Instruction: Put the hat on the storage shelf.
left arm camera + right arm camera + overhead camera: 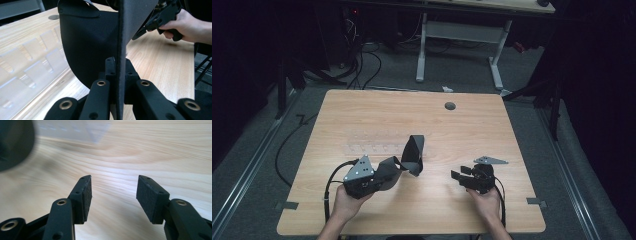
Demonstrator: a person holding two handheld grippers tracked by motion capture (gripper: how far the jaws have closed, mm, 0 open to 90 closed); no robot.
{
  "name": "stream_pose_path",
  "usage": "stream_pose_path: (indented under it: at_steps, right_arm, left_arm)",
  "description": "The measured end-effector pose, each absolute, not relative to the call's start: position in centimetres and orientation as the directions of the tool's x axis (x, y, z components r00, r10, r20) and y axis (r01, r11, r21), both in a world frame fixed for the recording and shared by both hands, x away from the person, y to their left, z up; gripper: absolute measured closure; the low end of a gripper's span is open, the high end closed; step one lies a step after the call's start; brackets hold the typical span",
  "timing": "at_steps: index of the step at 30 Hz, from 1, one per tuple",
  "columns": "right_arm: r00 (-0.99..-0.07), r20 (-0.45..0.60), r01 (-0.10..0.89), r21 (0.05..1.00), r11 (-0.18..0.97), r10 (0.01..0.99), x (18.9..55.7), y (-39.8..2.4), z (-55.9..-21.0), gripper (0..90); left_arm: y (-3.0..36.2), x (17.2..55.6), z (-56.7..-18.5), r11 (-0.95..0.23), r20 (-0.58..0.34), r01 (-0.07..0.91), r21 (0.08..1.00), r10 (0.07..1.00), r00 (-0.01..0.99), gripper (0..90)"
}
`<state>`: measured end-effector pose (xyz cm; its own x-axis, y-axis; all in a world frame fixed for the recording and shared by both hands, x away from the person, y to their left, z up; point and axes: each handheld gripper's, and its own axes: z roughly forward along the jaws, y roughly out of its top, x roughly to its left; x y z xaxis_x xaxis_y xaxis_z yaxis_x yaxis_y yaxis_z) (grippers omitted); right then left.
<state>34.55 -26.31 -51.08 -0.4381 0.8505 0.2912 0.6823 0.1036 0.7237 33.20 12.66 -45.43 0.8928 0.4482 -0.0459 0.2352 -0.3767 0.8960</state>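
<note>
A black strap [404,162] is held by the left gripper [371,185] near the front of the wooden table [462,130]. In the left gripper view, the strap [95,42] is seen standing on its thin edge, right between the two jaws of the left gripper [120,75]. The jaws are pressed tight on it from both sides. From the jaws, the strap runs up and away, then bends over in a wide black loop. In the high view, the far end of the strap is seen folded and standing up on the table, past the gripper.

The right gripper [460,176] is held low over the table, well apart from the strap. In the right gripper view, the jaws of the right gripper [113,195] are spread apart, and nothing is held between them. Bare wood is seen in the gap. A blurry dark shape is seen in the top left corner of that view; it cannot be told what it is.

A clear plastic tray [372,147] is laid flat on the table, just behind the strap.
</note>
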Motion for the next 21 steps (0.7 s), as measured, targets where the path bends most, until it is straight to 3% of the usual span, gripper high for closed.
stream_pose_path:
  at_steps: [10,21]
  right_arm:
    - [-0.353,0.024,0.642,0.734,0.223,0.935,34.7,-26.4,-53.1,41.3]
    - [-0.345,-0.016,0.641,0.726,0.248,0.938,34.8,-26.1,-53.1,39.2]
  left_arm:
    - [14.3,33.4,-44.9,-0.333,-0.071,0.271,0.903,0.507,0.859,86.3]
    - [15.7,33.8,-44.1,-0.299,-0.093,0.302,0.905,0.554,0.827,86.2]
